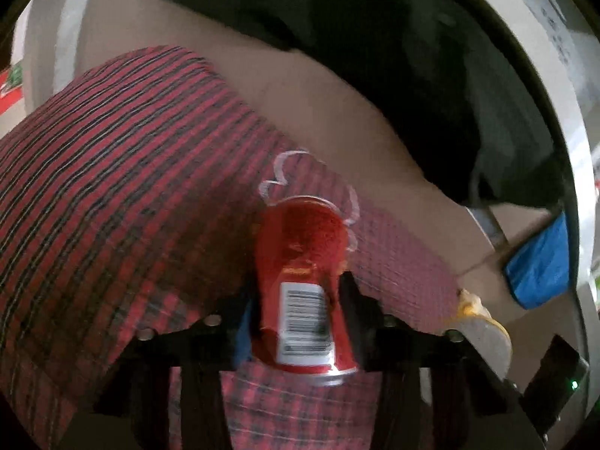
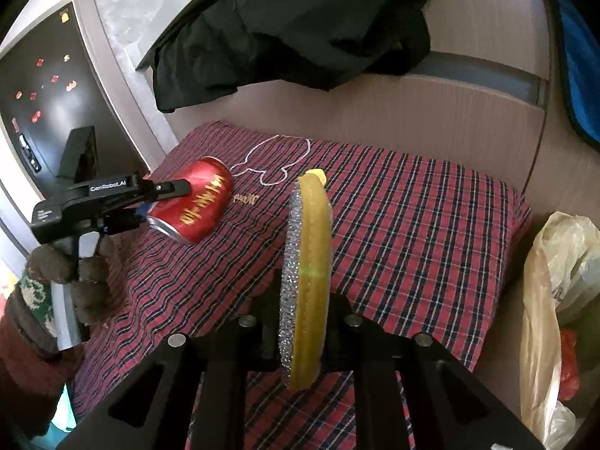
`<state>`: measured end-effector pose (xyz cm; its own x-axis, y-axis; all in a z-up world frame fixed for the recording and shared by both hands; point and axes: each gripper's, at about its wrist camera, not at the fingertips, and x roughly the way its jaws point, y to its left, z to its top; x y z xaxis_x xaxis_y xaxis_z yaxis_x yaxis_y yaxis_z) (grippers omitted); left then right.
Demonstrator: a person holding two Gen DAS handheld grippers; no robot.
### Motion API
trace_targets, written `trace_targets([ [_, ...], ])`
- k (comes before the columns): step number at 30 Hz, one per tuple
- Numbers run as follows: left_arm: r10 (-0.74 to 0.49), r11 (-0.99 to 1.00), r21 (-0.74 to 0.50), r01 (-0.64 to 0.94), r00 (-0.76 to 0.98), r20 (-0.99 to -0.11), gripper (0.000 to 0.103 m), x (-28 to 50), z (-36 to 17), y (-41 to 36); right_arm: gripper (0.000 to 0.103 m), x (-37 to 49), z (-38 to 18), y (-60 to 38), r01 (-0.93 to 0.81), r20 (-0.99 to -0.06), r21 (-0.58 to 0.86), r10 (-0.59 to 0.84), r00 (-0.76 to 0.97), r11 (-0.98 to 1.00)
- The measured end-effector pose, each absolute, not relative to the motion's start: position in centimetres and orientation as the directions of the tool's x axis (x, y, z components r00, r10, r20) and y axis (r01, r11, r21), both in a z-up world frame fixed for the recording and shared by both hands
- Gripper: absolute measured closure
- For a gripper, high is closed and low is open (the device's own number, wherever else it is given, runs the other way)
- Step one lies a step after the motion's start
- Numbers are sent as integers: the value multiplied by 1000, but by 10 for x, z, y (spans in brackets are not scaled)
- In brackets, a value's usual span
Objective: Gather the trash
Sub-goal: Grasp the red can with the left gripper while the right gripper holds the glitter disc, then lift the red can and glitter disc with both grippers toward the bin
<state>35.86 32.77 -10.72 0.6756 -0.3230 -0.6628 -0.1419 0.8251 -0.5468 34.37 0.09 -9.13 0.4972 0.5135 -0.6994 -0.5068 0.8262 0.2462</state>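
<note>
A dented red drink can (image 1: 300,262) lies on a red plaid cloth (image 1: 112,150). It sits between the fingers of my left gripper (image 1: 296,300), whose pads touch both its sides. The right wrist view shows the same can (image 2: 198,202) tilted on the cloth (image 2: 412,225). There the left gripper (image 2: 165,195) clamps it, held by a gloved hand (image 2: 75,273). My right gripper (image 2: 304,311) is shut on a yellow scouring sponge (image 2: 311,262) with a silver mesh face, held on edge above the cloth. That sponge (image 1: 487,333) also shows at the lower right of the left wrist view.
A black garment (image 2: 300,26) is draped behind the cloth over a beige cardboard surface (image 2: 431,112). A blue cloth (image 1: 540,262) hangs at the right. A crumpled plastic bag (image 2: 555,292) stands at the right edge. A dark panel with magnets (image 2: 45,105) is at the left.
</note>
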Motion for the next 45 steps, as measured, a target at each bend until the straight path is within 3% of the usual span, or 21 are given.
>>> trace_targets([
  [8,-302,908,-420,-17,669,-679,64,358,-84,266,89,344,-96,-20,-471,-688,284,520,507,835],
  [19,-154,841,-452,-296,671,-725,64,398,-106,295,86,332,-92,-25,-487,-687,257,513,516,834],
  [24,-152,869,-430,-246,694,-704,72,382,-101,297,82,332,-90,-20,-503,-685,259,524,506,824],
  [33,-113,956,-274,-100,741,-662,72,307,-67,261,81,344,-87,-3,-507,-709,196,479,517,839],
  [40,-103,965,-250,-84,753,-650,72,272,-65,251,82,352,-88,7,-502,-716,186,466,519,845],
  [45,-96,966,-243,-84,760,-643,72,266,-65,247,90,352,-87,12,-515,-717,164,460,523,841],
])
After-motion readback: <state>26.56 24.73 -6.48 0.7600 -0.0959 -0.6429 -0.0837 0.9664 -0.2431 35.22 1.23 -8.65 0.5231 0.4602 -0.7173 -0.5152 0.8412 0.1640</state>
